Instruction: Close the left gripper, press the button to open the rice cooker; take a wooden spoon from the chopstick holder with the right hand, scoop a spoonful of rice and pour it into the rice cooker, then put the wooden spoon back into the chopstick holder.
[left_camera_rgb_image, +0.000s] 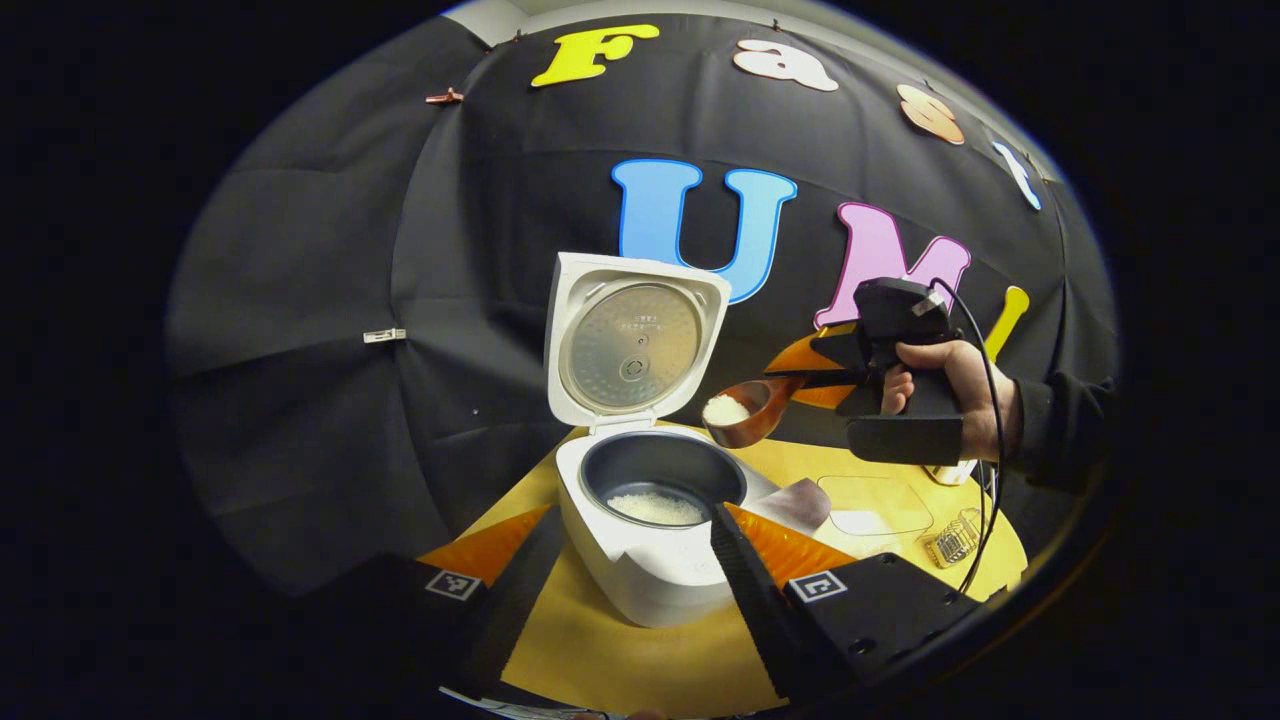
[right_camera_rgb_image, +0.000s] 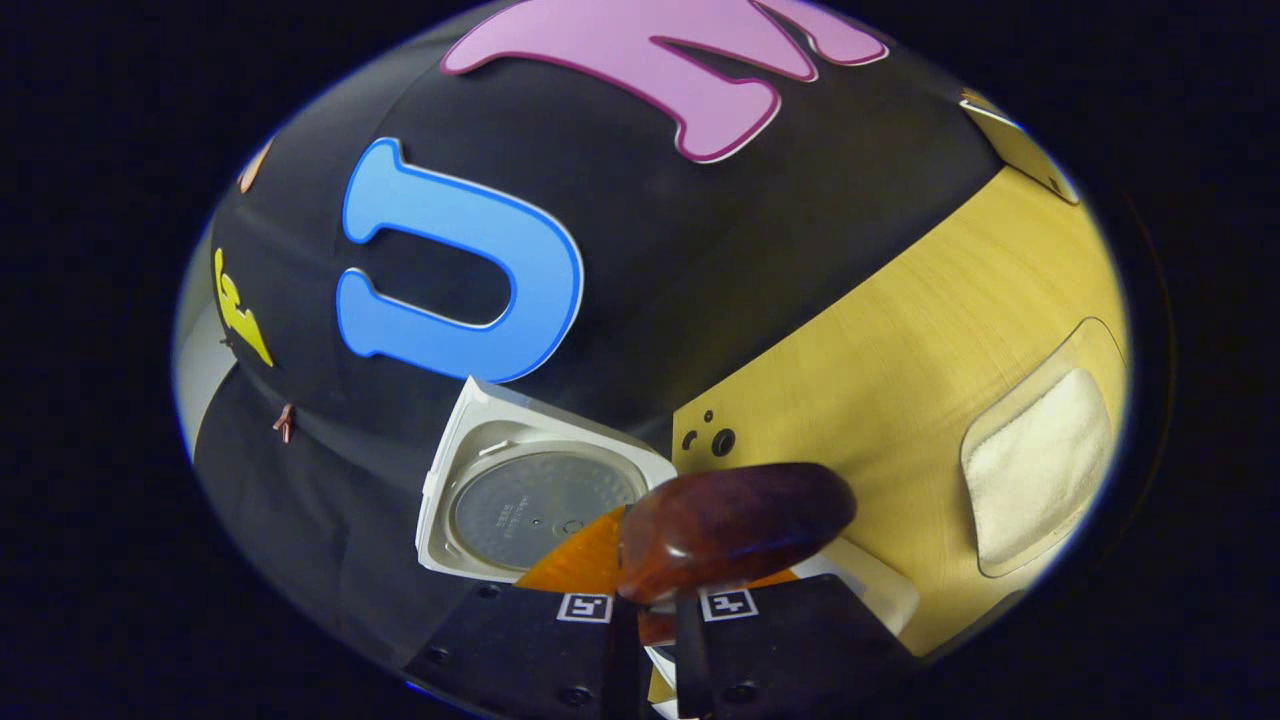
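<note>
Standing open on the table (left_camera_rgb_image: 600, 660), the rice cooker (left_camera_rgb_image: 650, 500) has its lid (left_camera_rgb_image: 632, 342) tipped back — pot clear for pouring. Right gripper (left_camera_rgb_image: 815, 375), clamped on the wooden spoon (left_camera_rgb_image: 745, 410), holds the rice-filled bowl just beside the rim, not yet tipped. Left gripper (left_camera_rgb_image: 620, 590) hangs spread before the cooker. A wire holder (left_camera_rgb_image: 950, 540) lies well right — nothing blocks.

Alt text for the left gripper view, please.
The right gripper, held by a hand, carries a brown wooden spoon heaped with white rice beside the open white rice cooker, whose dark pot already holds some rice on the yellow wooden table.
</note>
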